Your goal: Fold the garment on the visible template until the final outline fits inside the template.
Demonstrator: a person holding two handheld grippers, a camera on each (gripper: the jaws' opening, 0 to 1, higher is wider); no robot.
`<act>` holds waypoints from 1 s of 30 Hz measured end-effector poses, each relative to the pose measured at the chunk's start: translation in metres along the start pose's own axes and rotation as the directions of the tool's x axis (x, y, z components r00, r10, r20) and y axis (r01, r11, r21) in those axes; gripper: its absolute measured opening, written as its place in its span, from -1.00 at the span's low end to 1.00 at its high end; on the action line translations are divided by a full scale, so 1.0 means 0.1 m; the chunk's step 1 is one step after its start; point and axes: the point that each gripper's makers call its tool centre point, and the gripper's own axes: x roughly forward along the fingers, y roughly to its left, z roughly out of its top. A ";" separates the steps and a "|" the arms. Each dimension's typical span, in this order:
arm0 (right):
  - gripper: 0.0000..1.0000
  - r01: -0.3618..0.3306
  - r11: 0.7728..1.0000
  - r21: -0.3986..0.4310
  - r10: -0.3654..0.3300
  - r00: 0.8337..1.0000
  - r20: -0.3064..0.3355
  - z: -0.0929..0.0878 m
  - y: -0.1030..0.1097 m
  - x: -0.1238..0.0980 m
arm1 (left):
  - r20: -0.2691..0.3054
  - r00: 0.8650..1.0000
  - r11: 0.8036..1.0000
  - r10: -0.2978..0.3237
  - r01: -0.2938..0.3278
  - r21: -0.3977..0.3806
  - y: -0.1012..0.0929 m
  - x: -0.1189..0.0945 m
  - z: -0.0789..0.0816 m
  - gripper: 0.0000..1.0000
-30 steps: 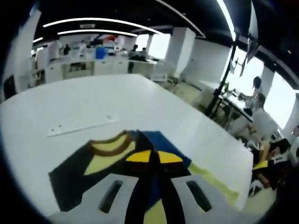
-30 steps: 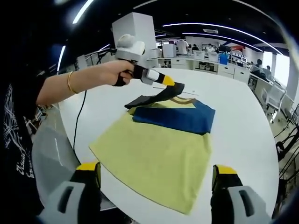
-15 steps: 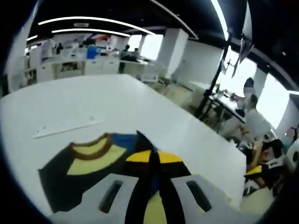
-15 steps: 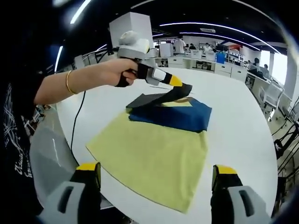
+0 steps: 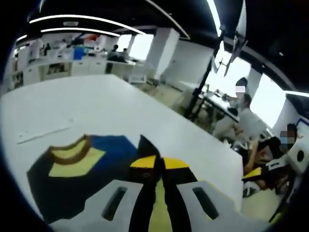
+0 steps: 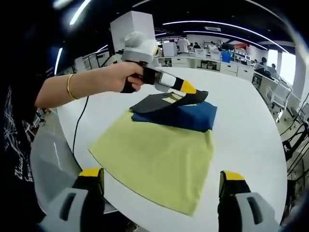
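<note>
A yellow garment (image 6: 154, 157) with a blue band (image 6: 186, 116) and a dark sleeve (image 6: 152, 102) lies on the round white table (image 6: 241, 125). In the right gripper view a hand holds my left gripper (image 6: 194, 94) over the blue band, shut on the lifted dark sleeve. My right gripper (image 6: 162, 186) hangs near the table's front edge, its jaws wide apart with nothing between them. In the left gripper view my left gripper (image 5: 157, 162) pinches dark cloth between its yellow tips. The brown-edged neckline (image 5: 72, 151) lies to the left.
A thin white strip (image 5: 41, 135) lies on the table beyond the neckline. A black cable (image 6: 79, 125) hangs off the table's left edge. People sit at desks (image 5: 244, 121) past the table's right edge. More desks (image 6: 227, 67) stand behind.
My left gripper has carried the dark sleeve to the right, further over the blue band. The right gripper has stayed where it was, still open.
</note>
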 end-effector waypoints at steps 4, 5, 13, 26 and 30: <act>0.99 0.000 1.000 0.000 0.000 1.000 -0.004 -0.01 0.00 0.01 | -0.030 0.999 1.000 -0.021 0.022 0.014 -0.05 0.05 -0.12 -0.98; 0.99 0.000 1.000 0.001 0.000 1.000 -0.006 -0.01 0.00 0.01 | -0.032 0.999 1.000 -0.025 0.025 0.015 -0.05 0.05 -0.14 -0.98; 0.99 -0.001 1.000 0.006 0.001 1.000 -0.006 -0.02 0.00 0.01 | -0.050 0.998 0.999 -0.033 0.032 -0.036 -0.04 0.13 -0.31 -0.98; 0.99 -0.005 1.000 0.009 0.005 1.000 -0.011 -0.03 0.01 0.04 | -0.028 0.997 0.996 -0.065 0.064 -0.056 -0.10 0.12 -0.35 -0.57; 0.99 -0.004 1.000 0.009 0.004 1.000 -0.005 -0.01 0.01 0.04 | -0.023 0.999 0.999 -0.043 0.043 -0.014 -0.06 0.07 -0.33 -0.25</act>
